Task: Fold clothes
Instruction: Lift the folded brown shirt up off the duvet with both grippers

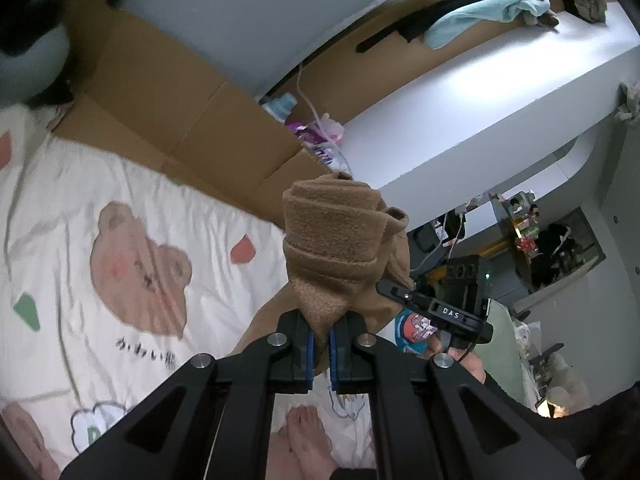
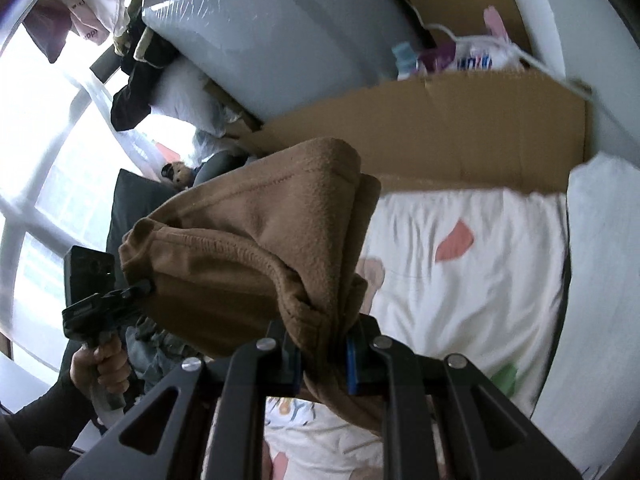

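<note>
1. A flattened cardboard box stands along the far edge of the bed; behind it, a detergent bottle and a white plastic bag with printed packets sit against the grey wall.
2. The left claw is clamped on a bunched fold of the brown fleece garment, which rises above the blue pads and hangs below them.
3. The right claw grips another bunch of the same brown fleece garment; cloth is squeezed between its pads and drapes over the left finger.
4. Both claws hold the garment in the air above the white bed cover, which is printed with bears and small coloured shapes.
5. A light blue towel lies on a wooden strip beside a white surface in the room; a bright window fills one side.
6. A bare foot shows below the left claw. The garment's full shape is hidden by folds, and much of the right view is blurred.
</note>
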### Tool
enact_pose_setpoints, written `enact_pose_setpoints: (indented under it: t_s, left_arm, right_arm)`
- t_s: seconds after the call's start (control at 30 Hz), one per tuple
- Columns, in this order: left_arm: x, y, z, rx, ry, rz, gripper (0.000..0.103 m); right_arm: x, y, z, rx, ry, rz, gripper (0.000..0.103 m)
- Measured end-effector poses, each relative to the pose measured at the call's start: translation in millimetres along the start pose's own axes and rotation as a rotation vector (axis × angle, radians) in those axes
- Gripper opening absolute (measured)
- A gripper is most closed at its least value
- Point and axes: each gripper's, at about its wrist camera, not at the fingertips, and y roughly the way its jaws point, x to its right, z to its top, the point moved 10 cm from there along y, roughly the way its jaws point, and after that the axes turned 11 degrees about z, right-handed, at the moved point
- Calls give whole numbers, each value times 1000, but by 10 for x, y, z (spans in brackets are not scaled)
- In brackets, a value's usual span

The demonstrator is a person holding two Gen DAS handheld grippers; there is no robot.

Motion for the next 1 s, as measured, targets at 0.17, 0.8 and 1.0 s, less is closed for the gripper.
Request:
enact_pose_setpoints:
  t_s: [0.17, 0.8, 1.0]
  left_arm:
    - [38, 208, 95, -7, 24, -1, 4]
    - [491, 577, 153, -52, 69, -42, 4]
    - [959, 380, 248, -41, 117, -53, 4]
  right_arm:
    - [173, -10, 177, 14, -7, -23, 14]
    - [377, -614, 203, 99, 42, -68, 14]
    - [156, -1034, 211, 142, 45, -68, 14]
